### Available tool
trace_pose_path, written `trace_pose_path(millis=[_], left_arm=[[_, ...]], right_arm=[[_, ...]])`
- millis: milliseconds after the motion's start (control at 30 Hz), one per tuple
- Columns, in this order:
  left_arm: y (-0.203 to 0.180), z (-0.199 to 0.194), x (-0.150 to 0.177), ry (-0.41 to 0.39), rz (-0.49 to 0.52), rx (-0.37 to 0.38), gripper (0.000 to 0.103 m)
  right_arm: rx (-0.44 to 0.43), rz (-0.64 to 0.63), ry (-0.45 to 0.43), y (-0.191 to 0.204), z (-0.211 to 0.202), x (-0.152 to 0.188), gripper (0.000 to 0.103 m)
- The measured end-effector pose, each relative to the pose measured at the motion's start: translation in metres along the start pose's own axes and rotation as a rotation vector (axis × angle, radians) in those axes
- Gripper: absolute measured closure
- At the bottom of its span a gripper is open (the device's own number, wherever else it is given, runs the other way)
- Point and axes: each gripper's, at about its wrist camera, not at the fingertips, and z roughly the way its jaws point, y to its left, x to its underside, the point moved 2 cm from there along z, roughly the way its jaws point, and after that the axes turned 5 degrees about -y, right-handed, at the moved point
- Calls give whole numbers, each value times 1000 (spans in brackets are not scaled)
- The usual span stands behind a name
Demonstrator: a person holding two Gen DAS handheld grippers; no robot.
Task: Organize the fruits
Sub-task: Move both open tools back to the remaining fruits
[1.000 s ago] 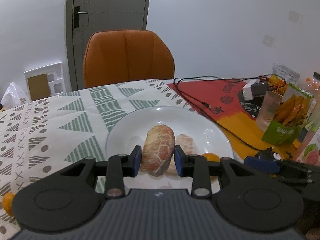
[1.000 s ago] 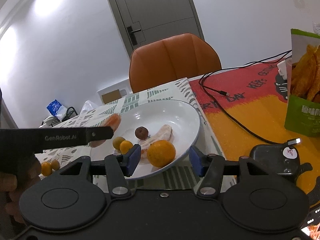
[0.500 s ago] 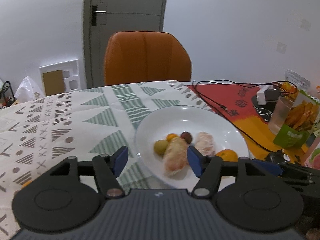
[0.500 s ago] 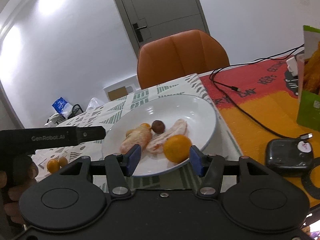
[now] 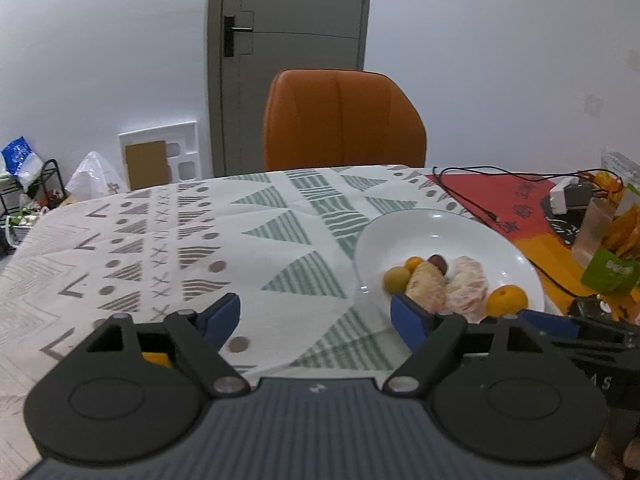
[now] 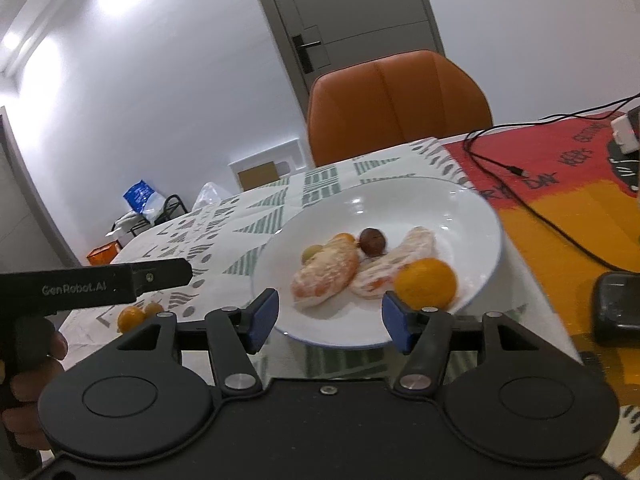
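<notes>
A white plate (image 5: 420, 228) (image 6: 460, 208) holds two peeled citrus pieces (image 5: 428, 290) (image 6: 326, 270), an orange (image 5: 507, 299) (image 6: 426, 283), a dark round fruit (image 6: 373, 241), a green one (image 5: 394, 279) and a small orange one (image 5: 413, 263). My left gripper (image 5: 316, 316) is open and empty over the patterned cloth, left of the plate. My right gripper (image 6: 329, 320) is open and empty at the plate's near rim. Two small orange fruits (image 6: 134, 316) lie on the cloth below the left gripper's body (image 6: 92, 286); a bit of orange (image 5: 156, 358) shows under its left finger.
An orange chair (image 5: 342, 120) stands behind the table. To the right, a red-and-yellow mat (image 6: 560, 184) carries a black cable (image 6: 520, 196), a dark device (image 6: 618, 306), a white charger (image 5: 568, 196), a cup (image 5: 592, 232) and a green snack bag (image 5: 616, 264). A hand (image 6: 24, 364) grips the left tool.
My left gripper let go of the peeled citrus piece onto the plate, opened wide and drew back to the left. The right gripper moved slightly nearer the plate and stayed open.
</notes>
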Motion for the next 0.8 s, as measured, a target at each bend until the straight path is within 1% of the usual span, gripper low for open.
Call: trace_pose_path(millis=[100,400,800], left_arm=[[12,-6,2,-8,-9,-23,18],[54,-23,8,-9,-52,-96,17],[90,-41,26,2,-101,-138,17]], right_arm=[[-18,-7,4,10,4,1,45],[-87,-52,27,48,16,6,45],[-151,-118,73,93,26,19,45]])
